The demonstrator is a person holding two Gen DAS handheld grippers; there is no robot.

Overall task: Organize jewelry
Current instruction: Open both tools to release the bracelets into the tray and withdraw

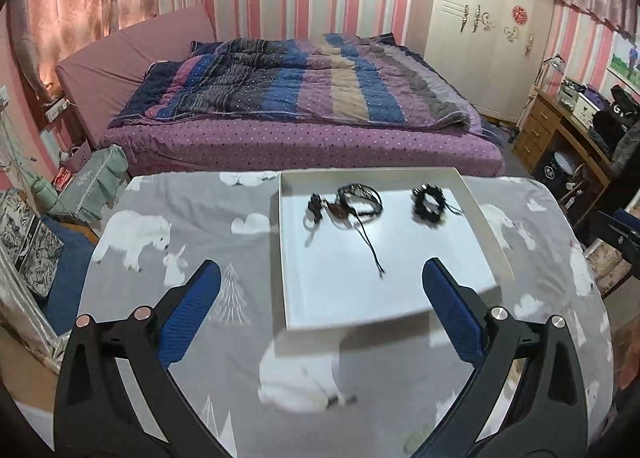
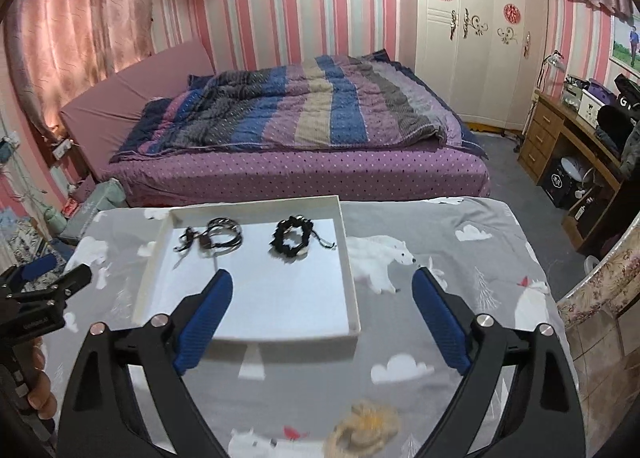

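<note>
Both hand-held grippers, left (image 1: 320, 286) and right (image 2: 322, 294), are held released and empty above the desk (image 1: 200, 217). Ahead, 2 bracelets (image 2: 290, 240) and a corded piece (image 2: 212, 240) are seen at the tray's (image 2: 352, 298) far end, equally reachable.

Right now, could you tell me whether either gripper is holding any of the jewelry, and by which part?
Nothing is held. The left gripper and right gripper are both open and empty; the bracelets lie in the white tray.
</note>
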